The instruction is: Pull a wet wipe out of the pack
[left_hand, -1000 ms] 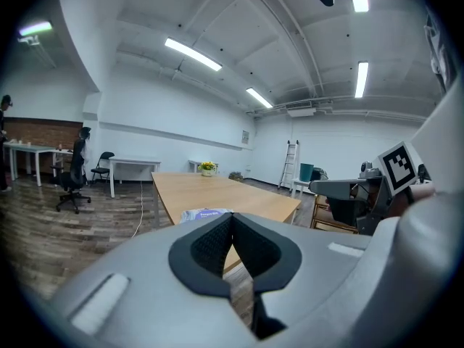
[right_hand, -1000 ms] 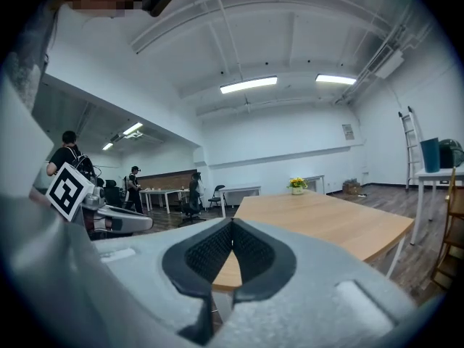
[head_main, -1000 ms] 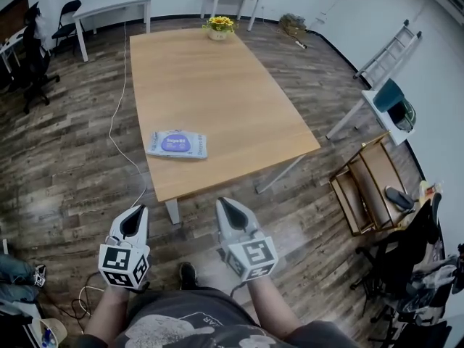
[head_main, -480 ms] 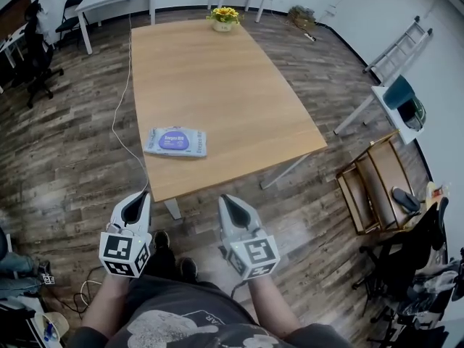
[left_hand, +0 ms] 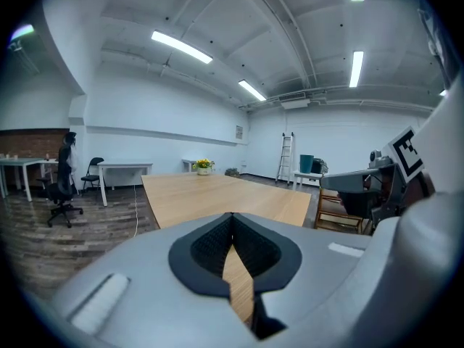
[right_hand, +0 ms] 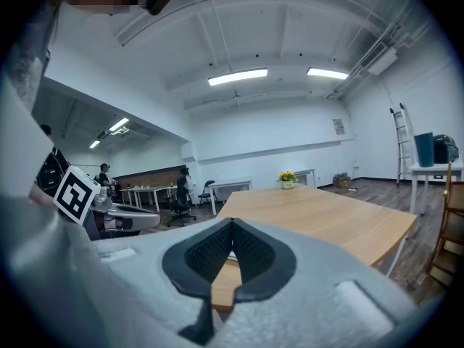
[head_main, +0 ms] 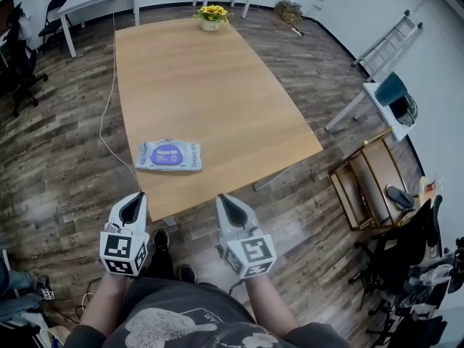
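Note:
A flat pack of wet wipes [head_main: 169,155] with a purple round label lies near the front left corner of the long wooden table [head_main: 210,85]. My left gripper [head_main: 133,204] and right gripper [head_main: 225,204] hover side by side in front of the table's near edge, short of the pack, both shut with nothing held. In the right gripper view a sliver of the pack [right_hand: 230,256] shows just over the shut jaws. The left gripper view looks along the tabletop [left_hand: 217,198]; the pack is hidden there.
A pot of yellow flowers [head_main: 210,14] stands at the table's far end. A cable [head_main: 109,111] trails on the floor left of the table. A wooden rack [head_main: 366,180], a ladder [head_main: 384,38] and a small white table [head_main: 384,107] are at the right; chairs at the far left.
Both grippers and the head camera have come closer to the table's front edge; the pack now lies nearer in view. The jaws stayed shut.

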Motion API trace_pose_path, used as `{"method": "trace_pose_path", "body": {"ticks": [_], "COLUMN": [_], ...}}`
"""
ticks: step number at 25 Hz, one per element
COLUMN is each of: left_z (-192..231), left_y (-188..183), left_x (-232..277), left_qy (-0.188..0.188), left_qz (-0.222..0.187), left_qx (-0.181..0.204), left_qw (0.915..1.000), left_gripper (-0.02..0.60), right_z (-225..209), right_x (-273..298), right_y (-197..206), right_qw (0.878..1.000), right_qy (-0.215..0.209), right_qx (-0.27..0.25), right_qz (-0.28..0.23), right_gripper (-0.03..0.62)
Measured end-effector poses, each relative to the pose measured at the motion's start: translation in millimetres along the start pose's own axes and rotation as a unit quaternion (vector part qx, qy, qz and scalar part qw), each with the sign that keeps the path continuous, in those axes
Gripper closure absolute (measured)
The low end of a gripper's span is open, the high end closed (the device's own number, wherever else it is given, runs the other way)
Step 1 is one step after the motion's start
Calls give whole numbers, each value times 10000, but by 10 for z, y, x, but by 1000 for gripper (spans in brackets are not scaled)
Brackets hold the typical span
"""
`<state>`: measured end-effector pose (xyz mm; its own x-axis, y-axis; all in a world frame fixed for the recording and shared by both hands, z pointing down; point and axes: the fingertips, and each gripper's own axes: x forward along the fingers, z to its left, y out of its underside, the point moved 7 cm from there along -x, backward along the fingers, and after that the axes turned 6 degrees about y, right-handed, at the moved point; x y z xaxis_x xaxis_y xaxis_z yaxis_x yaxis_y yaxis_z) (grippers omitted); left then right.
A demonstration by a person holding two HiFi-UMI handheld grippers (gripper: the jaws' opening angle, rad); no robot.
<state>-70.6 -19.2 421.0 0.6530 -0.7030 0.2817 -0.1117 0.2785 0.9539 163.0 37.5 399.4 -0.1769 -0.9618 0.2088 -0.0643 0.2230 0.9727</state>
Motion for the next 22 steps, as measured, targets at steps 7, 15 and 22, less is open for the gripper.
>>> {"method": "trace_pose_path", "body": {"ticks": [7,15,22], "left_z": [384,684,896], "left_y": [6,253,434], "left_x": [368,819,1085], "left_qy": [246,586,766], "left_qz": [192,641,1053], "left_qx": [127,147,180], "left_qw": [9994,9961,9913], "left_gripper": [563,563,563], "right_z": [129,203,285], "right_x": [669,1236,1577], "right_y": [-53,26,167], "right_qw": [9996,9977,9941], "right_qy": [-76,13,106], "right_qx": [-196,-331,-457], "right_qz": [204,584,974], "right_gripper": [602,602,602]}}
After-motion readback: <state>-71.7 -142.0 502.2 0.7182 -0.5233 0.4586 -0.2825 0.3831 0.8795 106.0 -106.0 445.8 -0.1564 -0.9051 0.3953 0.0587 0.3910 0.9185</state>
